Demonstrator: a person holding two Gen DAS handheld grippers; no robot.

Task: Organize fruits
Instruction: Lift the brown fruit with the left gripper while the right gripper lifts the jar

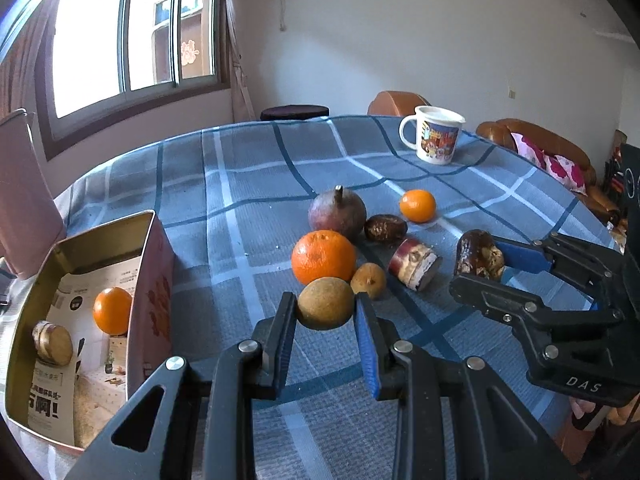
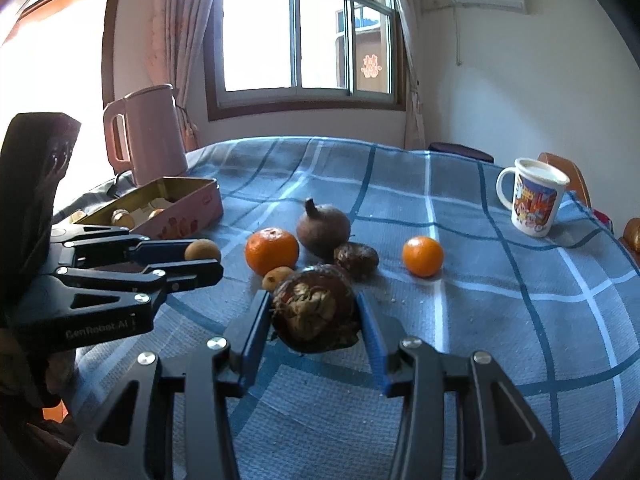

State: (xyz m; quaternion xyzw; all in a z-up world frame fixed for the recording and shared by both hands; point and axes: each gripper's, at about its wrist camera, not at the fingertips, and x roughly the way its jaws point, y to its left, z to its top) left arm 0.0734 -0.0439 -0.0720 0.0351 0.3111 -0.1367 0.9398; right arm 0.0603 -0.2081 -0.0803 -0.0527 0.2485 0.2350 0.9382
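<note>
My left gripper (image 1: 325,305) is shut on a small round brown fruit (image 1: 326,310) just above the checked cloth; the right wrist view shows that left gripper (image 2: 204,258) and fruit (image 2: 202,250) at the left. My right gripper (image 2: 312,305) is shut on a dark brown lumpy fruit (image 2: 316,312); the left wrist view has this gripper (image 1: 480,268) and fruit (image 1: 480,254) at the right. Loose on the cloth lie a large orange (image 1: 323,256), a small orange (image 1: 417,205), a purple round fruit (image 1: 337,212), a dark date-like fruit (image 1: 385,228), a small tan fruit (image 1: 369,280) and a red-brown cut piece (image 1: 414,264).
An open gold-lined tin box (image 1: 154,264) stands at the left, holding an orange (image 1: 113,310) and a tan piece (image 1: 52,342) on printed paper. A printed mug (image 1: 434,134) stands at the far right of the table. A pink kettle (image 2: 146,136) rises behind the box (image 2: 188,204).
</note>
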